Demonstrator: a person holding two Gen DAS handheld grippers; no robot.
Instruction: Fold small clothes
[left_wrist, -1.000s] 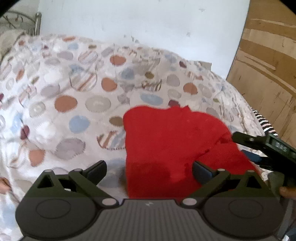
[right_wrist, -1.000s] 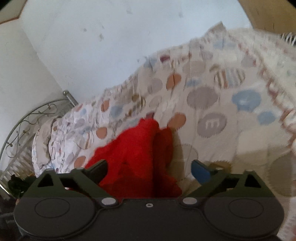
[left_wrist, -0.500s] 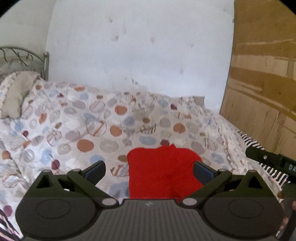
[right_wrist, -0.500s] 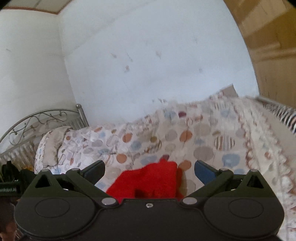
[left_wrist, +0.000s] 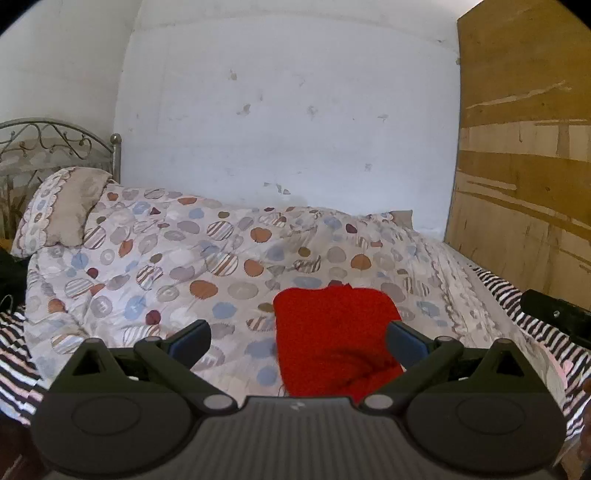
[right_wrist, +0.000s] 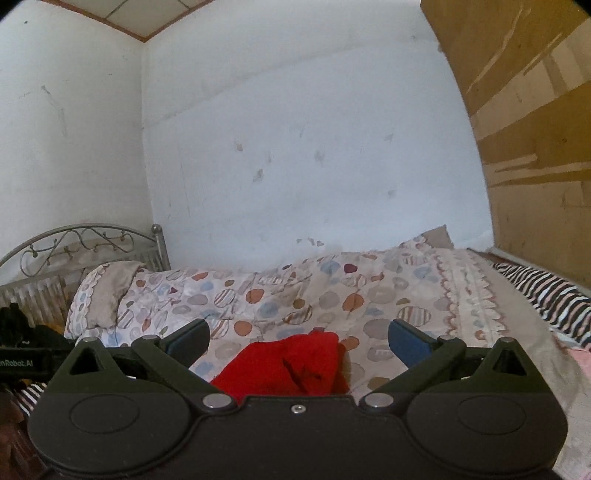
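With both the left tongs (left_wrist: 298, 339) and right tongs (right_wrist: 298, 339) spread wide and empty above the bed's spotted quilt (left_wrist: 207, 266), check the folded red garment (left_wrist: 334, 332) lying there — its near edge looks rumpled — and smooth it flat.

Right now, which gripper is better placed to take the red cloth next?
Probably left. The red cloth lies flat in front of the open left gripper, its edges exposed. The right gripper, also open, sees it bunched and partly hidden.
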